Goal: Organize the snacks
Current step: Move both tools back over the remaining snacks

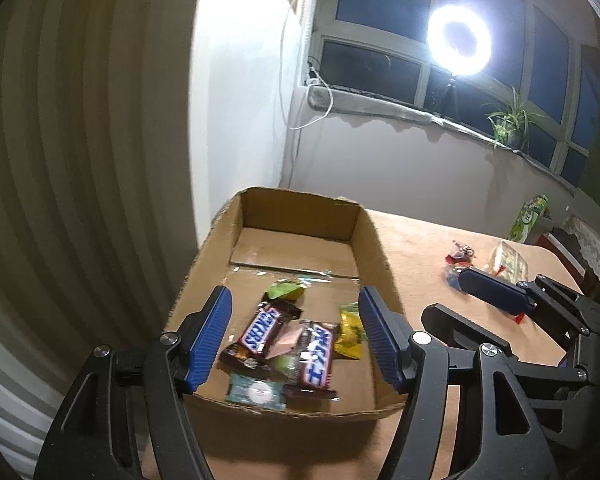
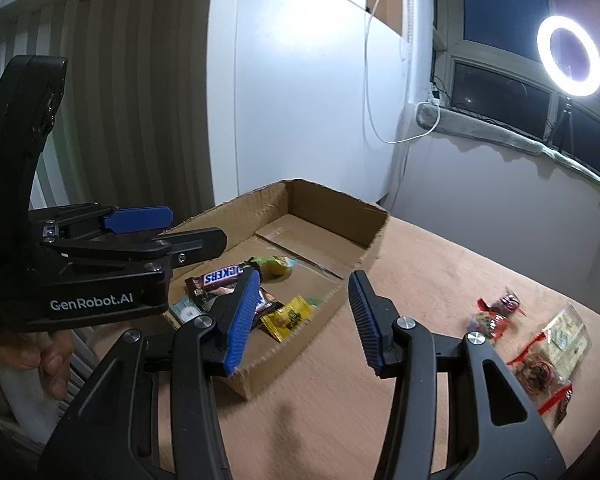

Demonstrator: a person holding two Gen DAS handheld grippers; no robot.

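Observation:
An open cardboard box (image 1: 374, 248) (image 2: 364, 256) sits at the table's left end. Inside lie two Snickers bars (image 1: 260, 330) (image 2: 220, 277), a yellow packet (image 1: 350, 332) (image 2: 287, 317), a green wrapped sweet (image 1: 285, 290) (image 2: 272, 266) and a teal packet (image 1: 256, 392). My left gripper (image 1: 295, 334) is open and empty, held over the near end of the box. My right gripper (image 2: 302, 318) is open and empty above the box's right wall; it also shows in the left wrist view (image 1: 496, 288). Loose red sweets (image 2: 496, 312) and a clear packet (image 2: 564, 338) lie on the table to the right.
The table (image 2: 420, 280) has a tan surface. A green carton (image 1: 528, 218) stands at its far right edge. A ring light (image 1: 459, 40) on a tripod and a potted plant (image 1: 508, 120) stand on the window sill behind. A ribbed wall is on the left.

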